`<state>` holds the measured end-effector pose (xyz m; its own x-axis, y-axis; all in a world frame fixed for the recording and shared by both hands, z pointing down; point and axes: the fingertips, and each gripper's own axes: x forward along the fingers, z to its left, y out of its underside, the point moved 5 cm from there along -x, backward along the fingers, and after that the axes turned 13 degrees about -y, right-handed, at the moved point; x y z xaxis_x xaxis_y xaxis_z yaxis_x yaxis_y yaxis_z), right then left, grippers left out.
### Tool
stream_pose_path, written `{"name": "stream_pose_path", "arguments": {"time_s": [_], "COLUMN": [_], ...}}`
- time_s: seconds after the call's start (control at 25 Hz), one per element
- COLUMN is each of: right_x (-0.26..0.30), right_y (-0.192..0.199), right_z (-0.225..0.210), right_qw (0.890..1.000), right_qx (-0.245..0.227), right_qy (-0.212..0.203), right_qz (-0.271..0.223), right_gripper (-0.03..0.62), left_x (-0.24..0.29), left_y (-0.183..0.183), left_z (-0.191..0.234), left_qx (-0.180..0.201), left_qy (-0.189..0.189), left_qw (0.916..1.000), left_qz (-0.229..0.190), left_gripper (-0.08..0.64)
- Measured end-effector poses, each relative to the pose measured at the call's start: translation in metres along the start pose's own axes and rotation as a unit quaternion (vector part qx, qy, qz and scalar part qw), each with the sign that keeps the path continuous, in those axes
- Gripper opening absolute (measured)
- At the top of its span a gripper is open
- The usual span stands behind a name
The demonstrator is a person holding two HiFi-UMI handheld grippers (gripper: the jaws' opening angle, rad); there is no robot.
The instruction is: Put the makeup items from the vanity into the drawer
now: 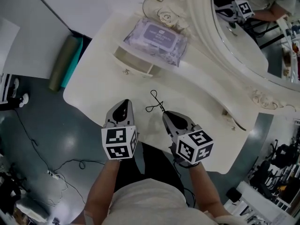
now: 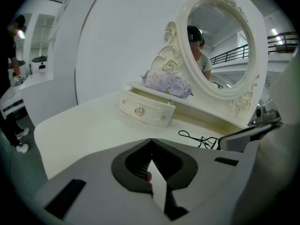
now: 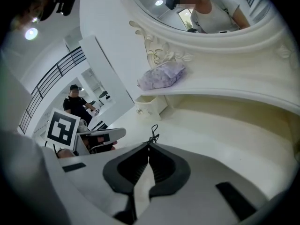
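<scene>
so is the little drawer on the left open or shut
Open: in the head view the drawer stands pulled out, and its pale inside shows from above, with nothing visible in it.

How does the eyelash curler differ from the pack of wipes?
The eyelash curler is thin, black and wiry; the pack of wipes is broad, soft and lilac. The curler lies on the vanity top; the pack sits on the shelf above the open drawer. Both are outside it.

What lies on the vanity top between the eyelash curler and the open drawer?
Nothing: the vanity top between the eyelash curler and the drawer is bare. The head view shows it best.
</scene>
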<state>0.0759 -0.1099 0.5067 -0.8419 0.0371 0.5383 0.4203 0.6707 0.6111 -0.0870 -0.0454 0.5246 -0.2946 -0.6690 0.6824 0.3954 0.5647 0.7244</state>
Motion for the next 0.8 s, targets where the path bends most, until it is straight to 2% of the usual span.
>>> {"name": "stream_pose_path", "arguments": {"time_s": [0.16, 0.48, 0.8], "right_x": [-0.003, -0.002, 0.01], "right_y": [-0.011, -0.044, -0.081], "right_z": [0.014, 0.044, 0.062], "right_qw": [0.999, 0.998, 0.995], "right_qx": [0.018, -0.002, 0.01], "right_qy": [-0.005, -0.002, -0.013], "right_qz": [-0.027, -0.068, -0.1], "right_gripper": [0.021, 0.021, 0.021], "left_x": [-0.008, -0.028, -0.04], "left_y": [-0.011, -0.036, -0.067], "left_z": [0.01, 0.033, 0.051], "left_qx": [-0.002, -0.009, -0.016], "left_qy": [-0.001, -0.001, -0.002], "left_qw": [0.9999, 0.999, 0.9969], "left_qz": [-0.012, -0.043, -0.077], "left_gripper": [0.005, 0.005, 0.005]}}
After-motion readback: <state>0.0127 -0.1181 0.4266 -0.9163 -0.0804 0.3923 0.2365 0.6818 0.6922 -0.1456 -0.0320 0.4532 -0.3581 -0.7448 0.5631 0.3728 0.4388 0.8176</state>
